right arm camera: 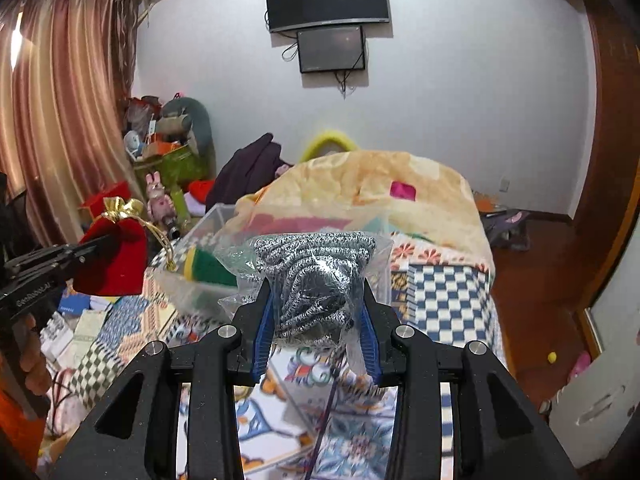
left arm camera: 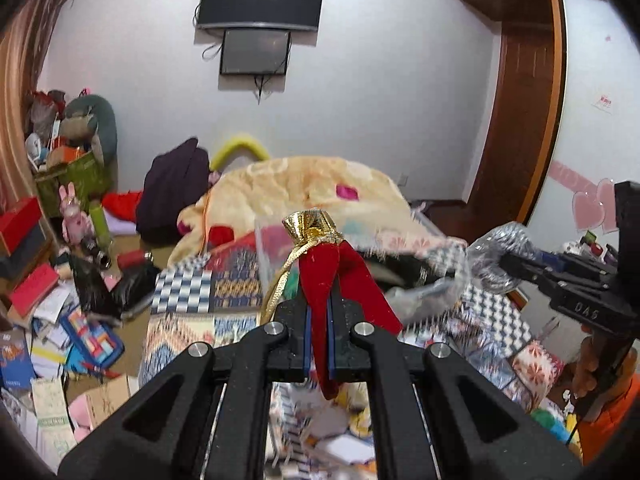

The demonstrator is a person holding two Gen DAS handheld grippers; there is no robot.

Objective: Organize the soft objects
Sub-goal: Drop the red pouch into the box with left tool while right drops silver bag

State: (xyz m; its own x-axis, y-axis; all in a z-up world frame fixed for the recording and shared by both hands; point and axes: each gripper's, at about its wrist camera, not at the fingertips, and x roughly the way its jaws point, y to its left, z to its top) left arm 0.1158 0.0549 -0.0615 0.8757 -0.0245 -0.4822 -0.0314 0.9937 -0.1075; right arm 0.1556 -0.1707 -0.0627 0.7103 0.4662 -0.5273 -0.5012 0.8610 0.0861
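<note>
My left gripper [left arm camera: 319,312] is squeezed tight on a red velvet pouch [left arm camera: 344,280]; the cloth is pinched flat between the blue pads, with its gold-trimmed neck [left arm camera: 310,226] sticking up past the fingertips and a gold cord [left arm camera: 280,288] looping off to the left side. From the right camera I see the same pouch [right arm camera: 114,258] held in the air beyond the left edge of the bed [right arm camera: 440,292].

My right gripper [right arm camera: 316,300] is partly open, its pads pressing both sides of a clear plastic bag of grey-and-white cord [right arm camera: 316,272], which fills the gap between them. It hangs above the patterned bedcover, in front of a clear plastic box [right arm camera: 208,264] that sits on the bed. Behind the box, a cream blanket [right arm camera: 380,188] is heaped toward the bed's far end.
</note>
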